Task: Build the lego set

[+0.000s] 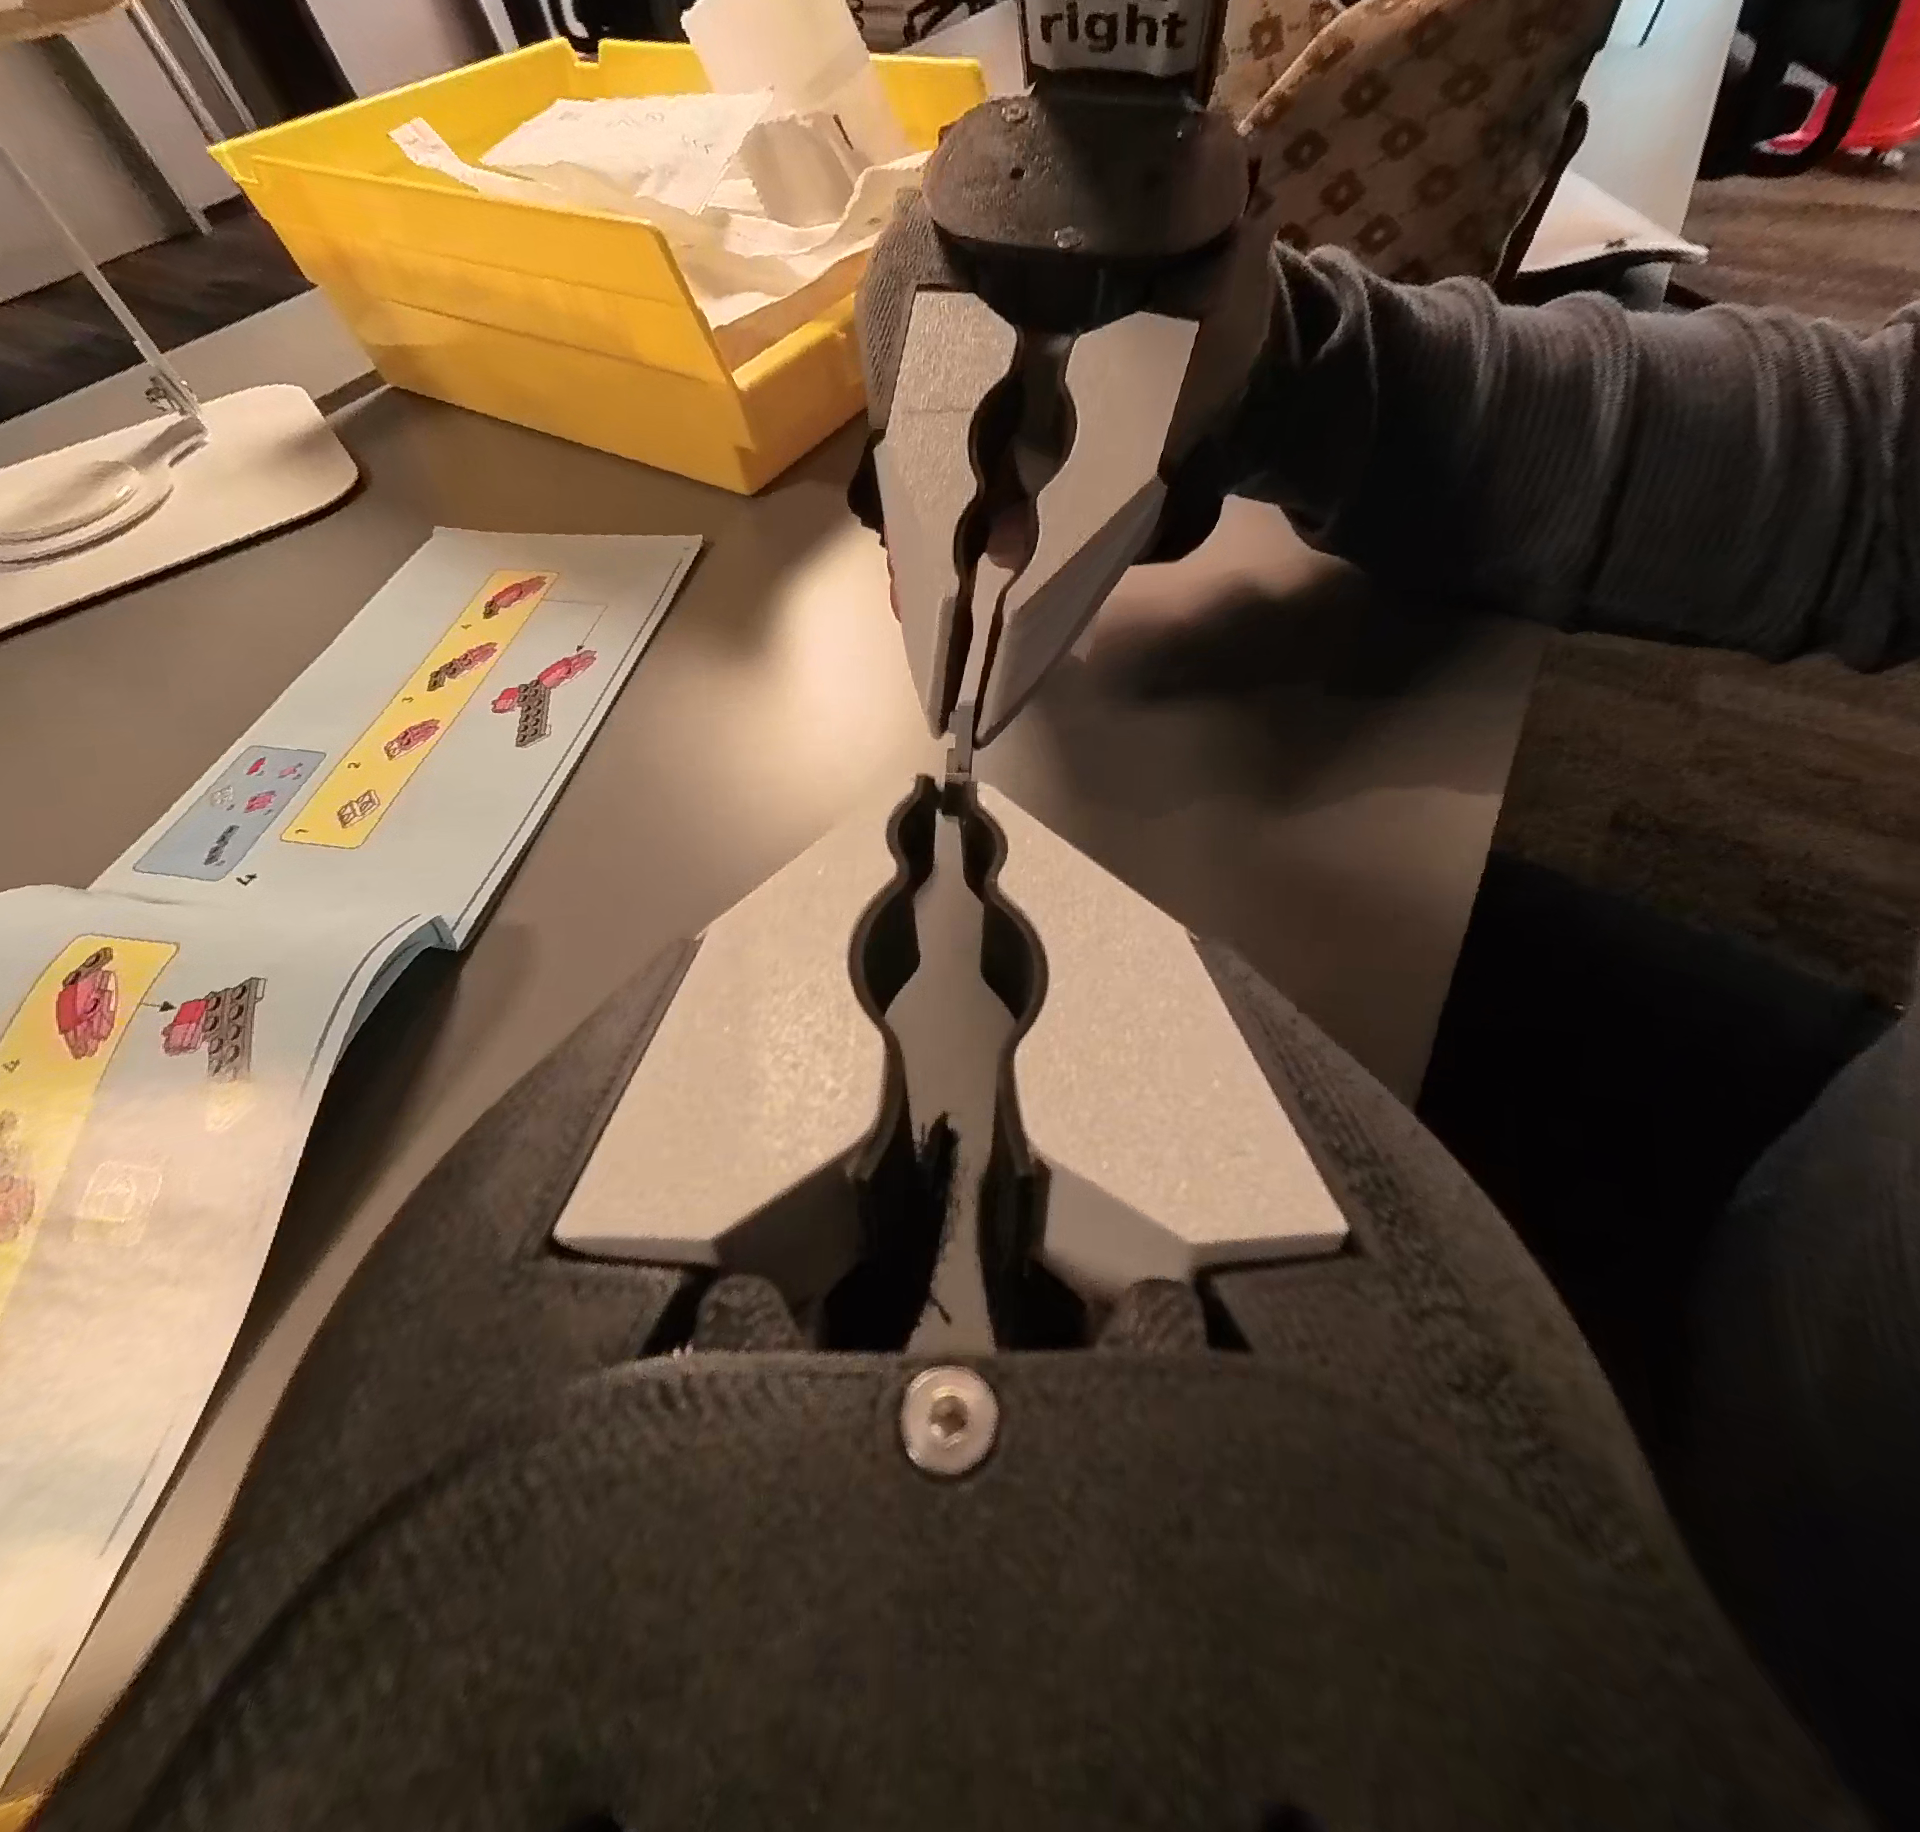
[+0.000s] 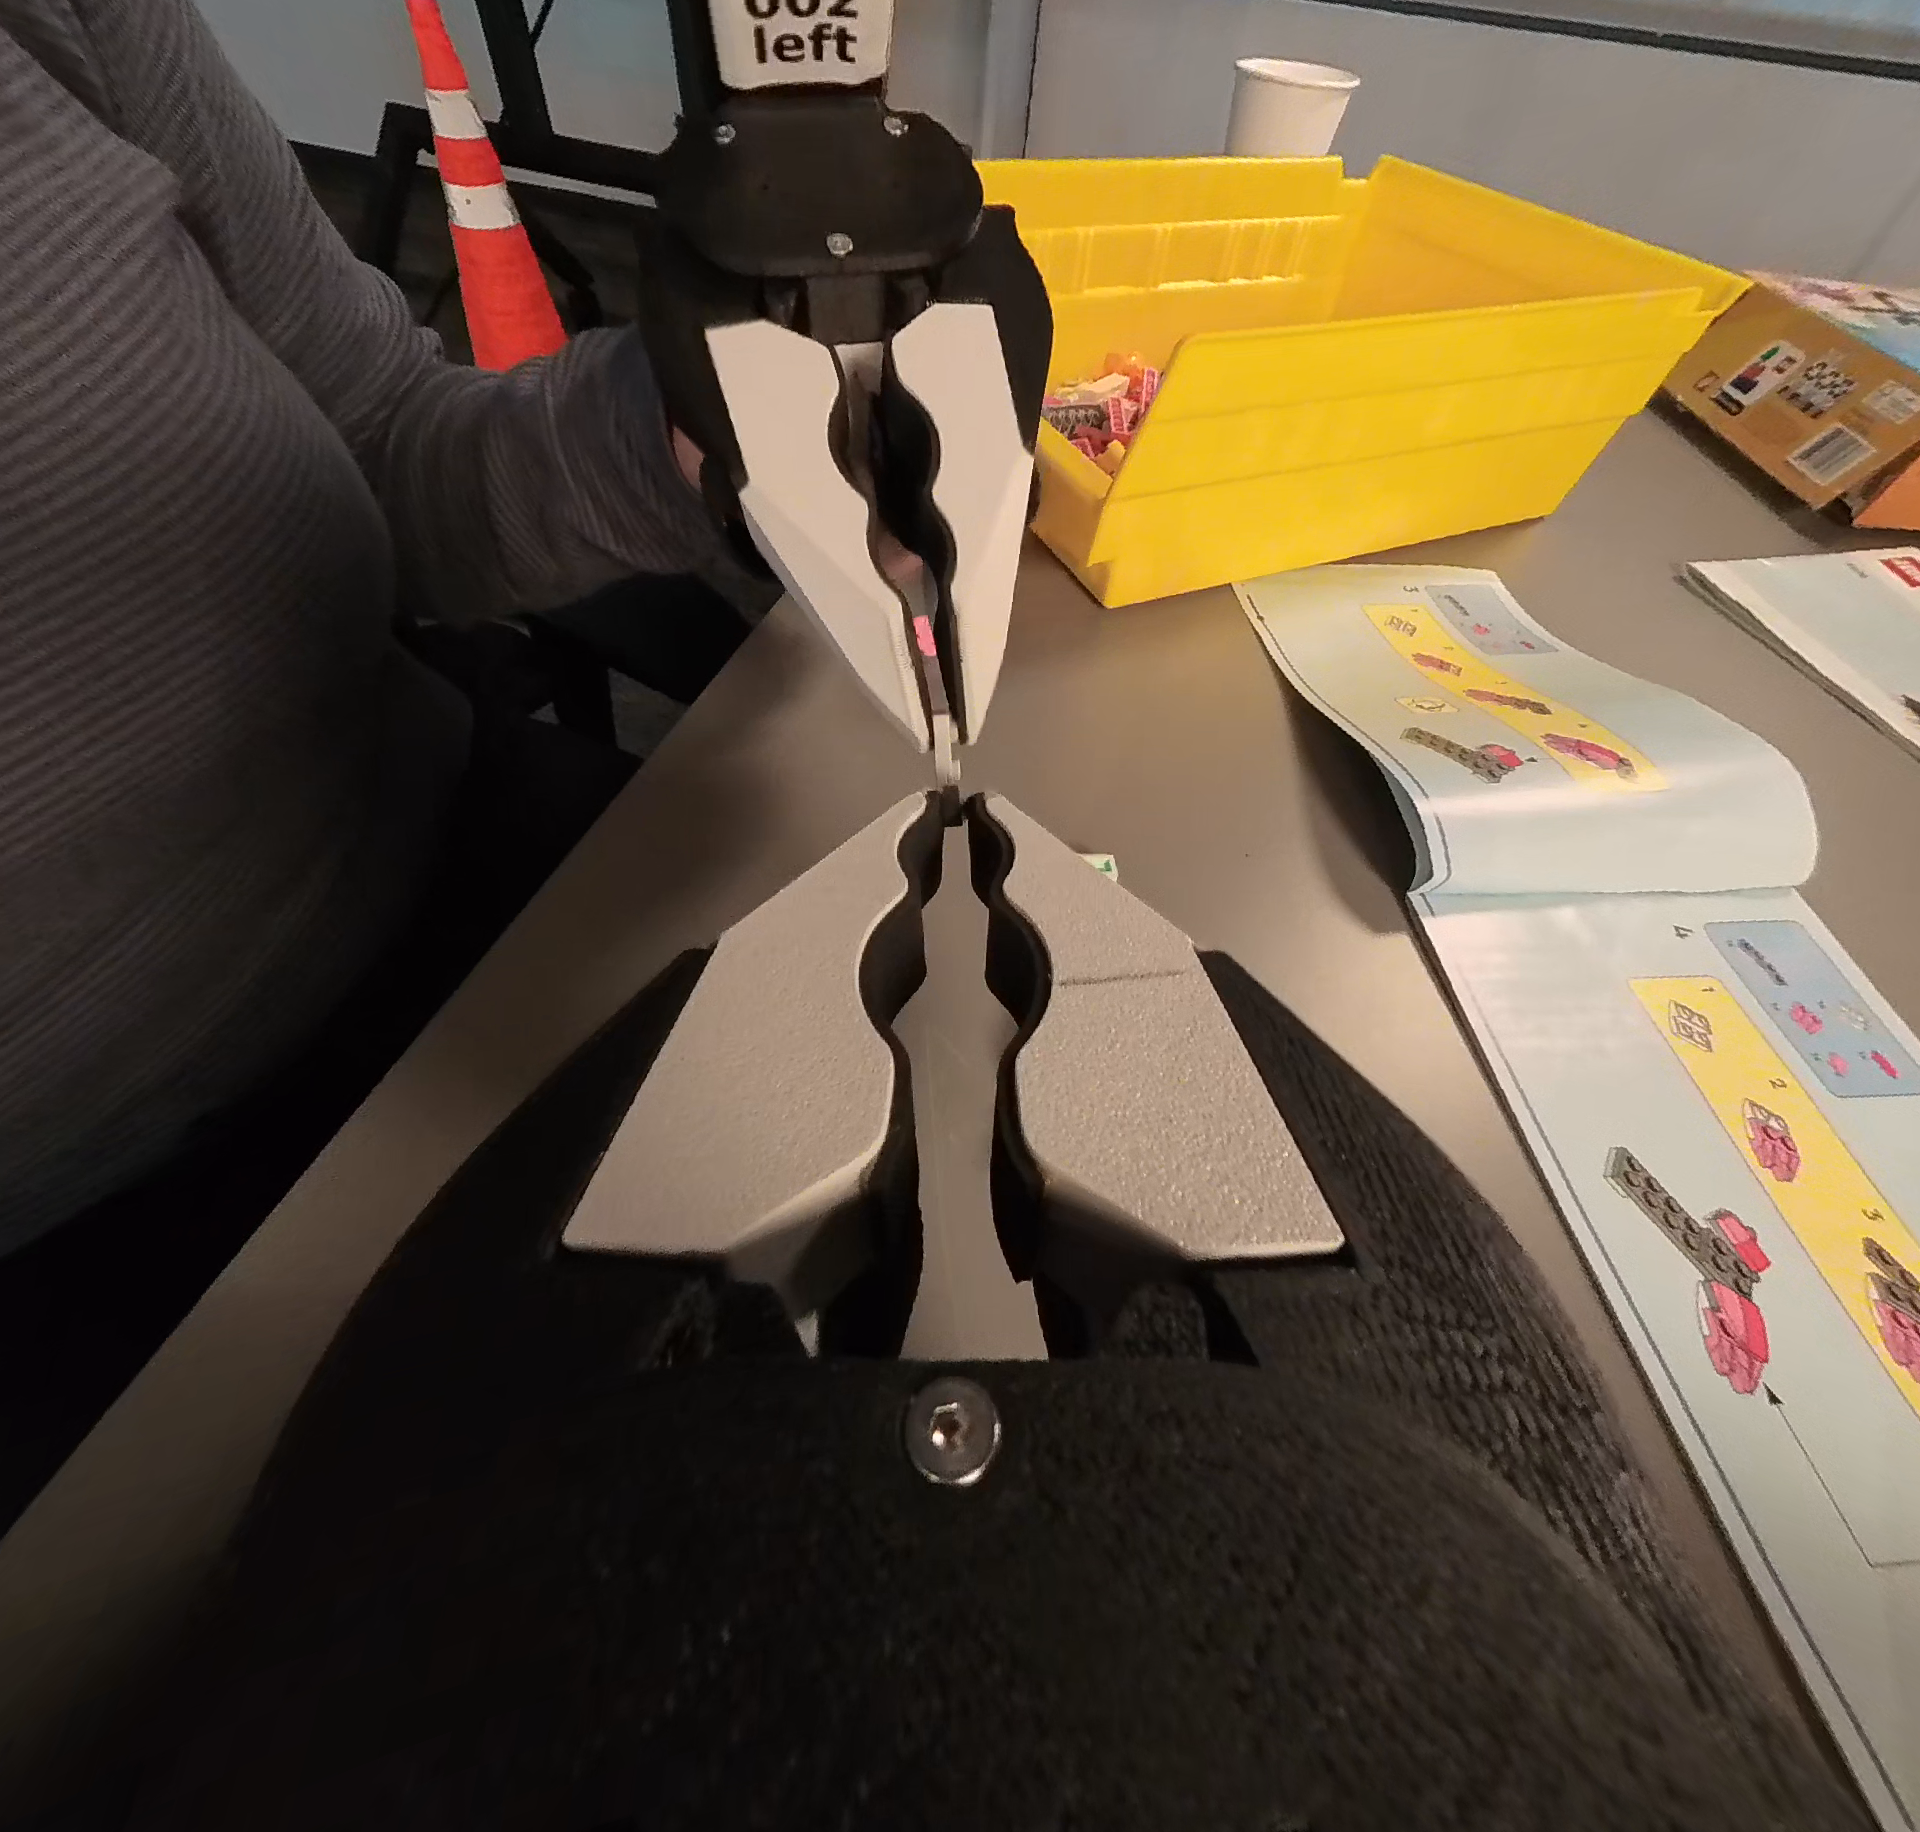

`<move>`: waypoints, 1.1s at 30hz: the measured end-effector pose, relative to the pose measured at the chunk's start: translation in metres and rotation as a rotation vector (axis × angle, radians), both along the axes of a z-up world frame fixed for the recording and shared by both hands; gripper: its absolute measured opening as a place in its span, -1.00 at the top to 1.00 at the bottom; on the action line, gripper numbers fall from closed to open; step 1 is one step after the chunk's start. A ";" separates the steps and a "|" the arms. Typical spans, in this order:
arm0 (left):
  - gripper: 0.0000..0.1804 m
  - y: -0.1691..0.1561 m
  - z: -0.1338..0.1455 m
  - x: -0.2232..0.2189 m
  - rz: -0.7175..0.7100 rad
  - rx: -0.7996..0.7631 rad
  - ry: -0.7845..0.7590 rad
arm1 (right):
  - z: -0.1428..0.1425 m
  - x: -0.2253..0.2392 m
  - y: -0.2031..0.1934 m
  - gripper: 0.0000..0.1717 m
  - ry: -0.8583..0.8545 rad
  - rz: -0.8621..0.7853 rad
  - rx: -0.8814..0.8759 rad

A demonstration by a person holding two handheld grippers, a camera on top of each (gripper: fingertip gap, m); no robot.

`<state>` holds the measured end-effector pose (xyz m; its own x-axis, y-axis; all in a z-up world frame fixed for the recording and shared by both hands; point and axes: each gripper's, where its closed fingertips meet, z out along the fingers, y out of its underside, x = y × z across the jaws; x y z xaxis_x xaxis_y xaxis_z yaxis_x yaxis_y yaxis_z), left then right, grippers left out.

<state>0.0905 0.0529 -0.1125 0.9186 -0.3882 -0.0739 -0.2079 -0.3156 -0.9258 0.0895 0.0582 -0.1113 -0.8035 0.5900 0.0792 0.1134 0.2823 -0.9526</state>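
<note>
My two grippers meet tip to tip above the grey table [image 1: 727, 847]. In the left wrist view my left gripper [image 1: 951, 803] is shut on a small thin light-grey brick plate [image 2: 945, 756]. In the right wrist view the left gripper [image 2: 943, 733] comes down from above, with a pink piece [image 2: 922, 655] farther up between its fingers. My right gripper [image 2: 948, 808] is shut on a small grey brick piece [image 1: 966, 728]. It also shows in the left wrist view [image 1: 963, 733], coming from above. The two small pieces touch each other between the tips.
A yellow bin [image 1: 499, 255] holds crumpled papers. Another yellow bin [image 2: 1351, 411] holds pink bricks [image 2: 1101, 411]. An open instruction booklet [image 2: 1558, 743] lies on the table and also shows in the left wrist view [image 1: 416, 722]. An orange cone [image 2: 473, 182], a paper cup [image 2: 1288, 104] and a cardboard box [image 2: 1808, 380] stand farther off. Less than 4 cm separates the two grippers' tips.
</note>
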 end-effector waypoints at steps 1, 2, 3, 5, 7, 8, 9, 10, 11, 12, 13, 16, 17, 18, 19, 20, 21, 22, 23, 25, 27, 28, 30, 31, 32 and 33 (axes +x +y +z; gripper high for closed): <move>0.96 0.000 -0.001 0.000 0.000 -0.002 0.002 | -0.001 0.000 0.000 0.98 -0.003 0.000 0.002; 0.97 0.000 -0.002 0.000 0.000 -0.003 0.000 | -0.001 0.000 0.000 0.98 -0.004 0.000 0.003; 0.97 0.000 -0.002 0.000 0.000 -0.004 -0.005 | -0.001 0.000 0.000 0.98 -0.005 0.000 0.003; 0.97 0.000 -0.002 0.000 0.000 -0.004 -0.011 | -0.002 0.000 0.000 0.98 -0.008 -0.001 0.002; 0.96 0.000 -0.003 0.000 0.000 -0.005 -0.008 | -0.003 -0.001 0.000 0.98 -0.012 -0.002 0.005; 0.96 0.000 -0.004 -0.001 0.002 -0.006 -0.006 | -0.004 -0.001 0.001 0.98 -0.013 -0.003 0.007; 0.96 0.000 -0.004 -0.001 0.002 -0.007 -0.005 | -0.004 -0.001 0.001 0.98 -0.013 -0.003 0.009; 0.96 0.000 -0.005 -0.001 0.002 -0.008 -0.004 | -0.004 -0.001 0.001 0.98 -0.014 -0.003 0.010; 0.96 0.000 -0.005 -0.001 0.002 -0.009 -0.005 | -0.004 -0.001 0.001 0.98 -0.014 -0.003 0.010; 0.97 0.000 -0.005 -0.001 0.002 -0.009 -0.005 | -0.004 -0.001 0.001 0.98 -0.014 -0.003 0.010; 0.97 0.000 -0.005 -0.001 0.002 -0.009 -0.006 | -0.004 -0.001 0.000 0.98 -0.014 -0.003 0.010; 0.97 0.000 -0.004 -0.001 0.003 0.000 -0.009 | -0.004 -0.001 0.001 0.98 -0.012 -0.004 0.005; 0.97 0.000 -0.003 -0.001 0.004 0.005 -0.010 | -0.003 -0.001 0.001 0.98 -0.011 -0.004 0.002; 0.97 0.000 -0.002 -0.001 0.004 0.010 -0.014 | -0.003 -0.001 0.001 0.98 -0.009 -0.004 0.000; 0.97 0.001 -0.002 -0.001 0.004 0.012 -0.019 | -0.002 -0.001 0.002 0.98 -0.008 -0.005 -0.002; 0.97 0.000 -0.001 -0.001 0.004 0.015 -0.025 | -0.002 -0.001 0.002 0.98 -0.006 -0.005 -0.003; 0.97 0.000 0.000 -0.001 0.003 0.020 -0.032 | -0.001 -0.001 0.002 0.98 -0.003 -0.005 -0.006; 0.97 0.000 0.001 -0.001 0.001 0.026 -0.042 | 0.000 0.000 0.002 0.98 -0.001 -0.005 -0.010; 0.97 0.000 0.003 -0.001 -0.004 0.033 -0.057 | 0.002 0.000 0.002 0.98 0.002 -0.002 -0.016; 0.97 -0.002 0.008 0.001 -0.022 0.053 -0.111 | 0.006 0.001 0.000 0.98 0.014 0.007 -0.033; 0.97 -0.004 0.015 0.002 -0.043 0.077 -0.185 | 0.012 0.003 -0.002 0.98 0.032 0.018 -0.056; 0.97 -0.005 0.018 0.003 -0.053 0.087 -0.217 | 0.015 0.004 -0.002 0.98 0.039 0.023 -0.066; 0.97 -0.006 0.022 0.004 -0.067 0.100 -0.254 | 0.019 0.006 -0.003 0.98 0.048 0.032 -0.082; 0.97 -0.007 0.023 0.004 -0.070 0.104 -0.263 | 0.020 0.006 -0.003 0.98 0.050 0.034 -0.088; 0.97 -0.007 0.024 0.005 -0.073 0.109 -0.268 | 0.021 0.006 -0.003 0.98 0.053 0.036 -0.094; 0.97 -0.007 0.025 0.005 -0.076 0.114 -0.275 | 0.022 0.007 -0.003 0.98 0.056 0.038 -0.100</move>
